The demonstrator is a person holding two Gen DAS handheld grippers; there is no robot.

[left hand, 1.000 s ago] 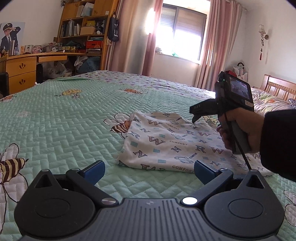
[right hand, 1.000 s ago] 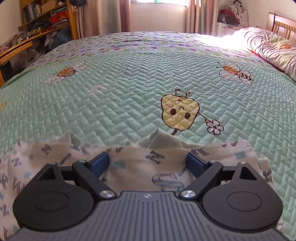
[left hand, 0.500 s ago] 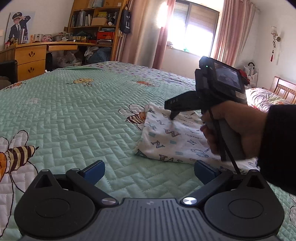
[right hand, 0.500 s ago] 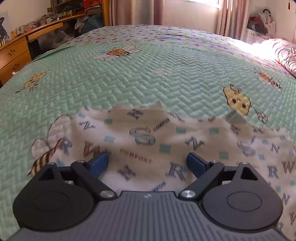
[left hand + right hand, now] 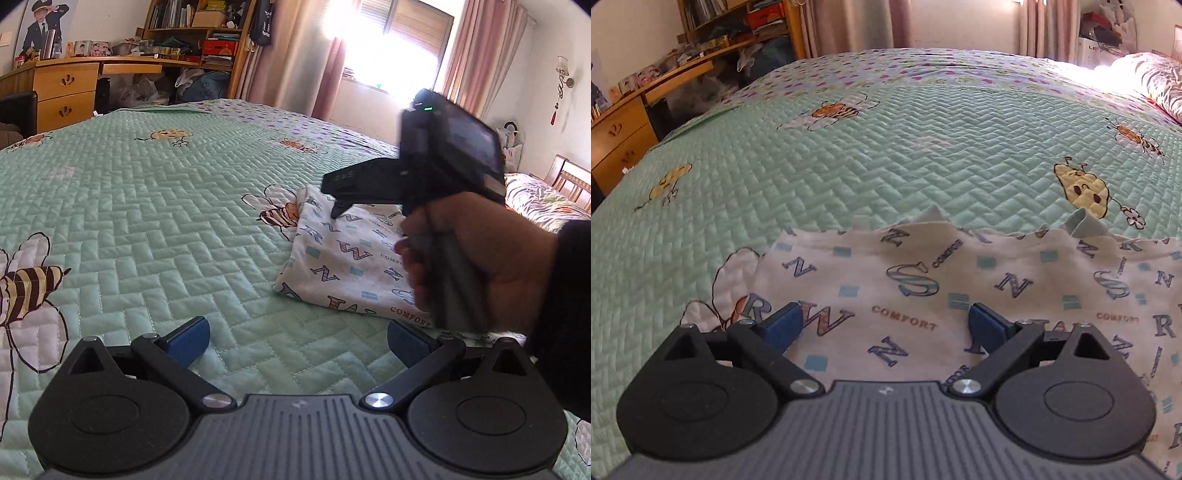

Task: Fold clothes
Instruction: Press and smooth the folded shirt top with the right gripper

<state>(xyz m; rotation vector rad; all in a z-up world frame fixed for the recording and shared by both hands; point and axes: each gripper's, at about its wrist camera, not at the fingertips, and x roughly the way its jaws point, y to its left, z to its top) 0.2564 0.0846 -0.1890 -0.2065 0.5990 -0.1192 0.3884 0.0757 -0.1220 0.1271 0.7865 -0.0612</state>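
While the right gripper (image 5: 886,325) tilts down, jaws spread wide and empty, the folded letter-print garment (image 5: 960,295) lies just beneath, seemingly untouched; the left gripper (image 5: 297,341) gapes too.

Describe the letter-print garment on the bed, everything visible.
The garment is soft white cloth printed with grey-blue letters, small teal squares and the word COMFORT. It lies folded flat on the green quilted bedspread, its left corner overlapping an embroidered bee. The far edge is uneven, with pale green trim peeking out. The right gripper hovers open above it.

Sunlit window (image 5: 402,40), pink curtains (image 5: 332,70), wooden desk (image 5: 66,88), bookshelf (image 5: 199,29)
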